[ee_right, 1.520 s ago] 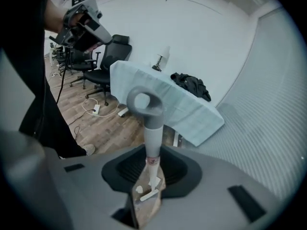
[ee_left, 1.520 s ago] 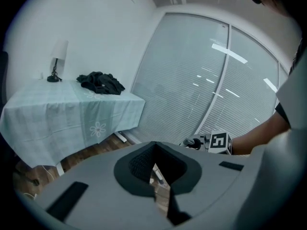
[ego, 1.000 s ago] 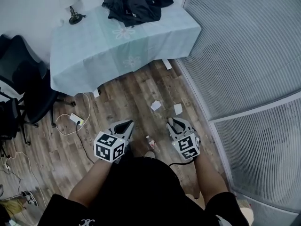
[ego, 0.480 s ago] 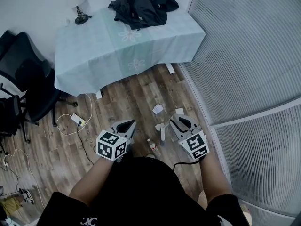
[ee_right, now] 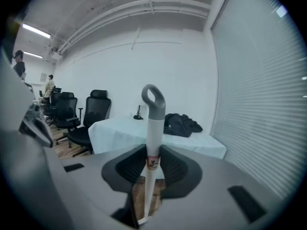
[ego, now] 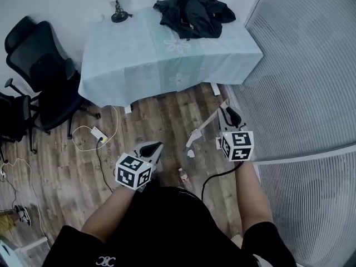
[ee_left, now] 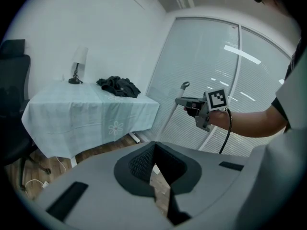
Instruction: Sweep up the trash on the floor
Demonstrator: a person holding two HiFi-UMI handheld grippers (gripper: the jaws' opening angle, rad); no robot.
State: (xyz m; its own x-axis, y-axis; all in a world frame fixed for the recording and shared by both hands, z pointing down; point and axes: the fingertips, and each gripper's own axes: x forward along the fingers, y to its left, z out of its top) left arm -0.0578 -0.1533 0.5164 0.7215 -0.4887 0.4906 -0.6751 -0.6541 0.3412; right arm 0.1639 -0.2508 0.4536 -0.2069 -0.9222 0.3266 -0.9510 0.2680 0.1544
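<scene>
**Right tool grips broom handle, left tool idle, trash unswept**

Right tool (ee_right: 151, 163) is clamped on the broom handle (ee_right: 152, 128), just below its grey loop end. In the head view the pole slants down toward the floor (ego: 144, 121), and I can't make out the broom head. Left tool (ee_left: 156, 178) has its jaws together on nothing.

Risks:
- With a one-point hold high on a thin pole, the pole may twist or slip in the jaws once the sweep drags.
- Paper scraps (ego: 195, 133) look white, light and flat, so a fast stroke would likely scatter them under the worktop (ego: 139, 65).
- A small bottle (ego: 183, 176) near the person's feet may roll.
</scene>
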